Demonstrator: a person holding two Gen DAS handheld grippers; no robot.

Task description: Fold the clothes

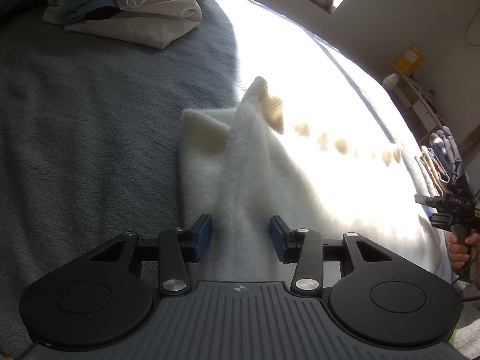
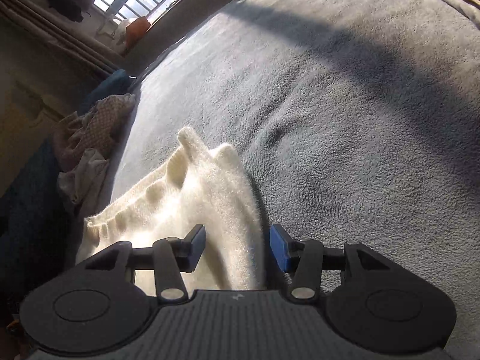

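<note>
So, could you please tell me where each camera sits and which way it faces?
Left wrist: on the left gripper, angled down at the white garment on the grey blanket; the right gripper and its hand show at the edge.
Right wrist: on the right gripper, angled down over the garment's other end; no body shows.
Shared: garment, blanket, clothes pile.

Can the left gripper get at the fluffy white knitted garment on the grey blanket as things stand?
Probably yes. The left gripper stands open with the fluffy white knitted garment already lying between its blue pads, nothing blocking it on the grey blanket.
</note>
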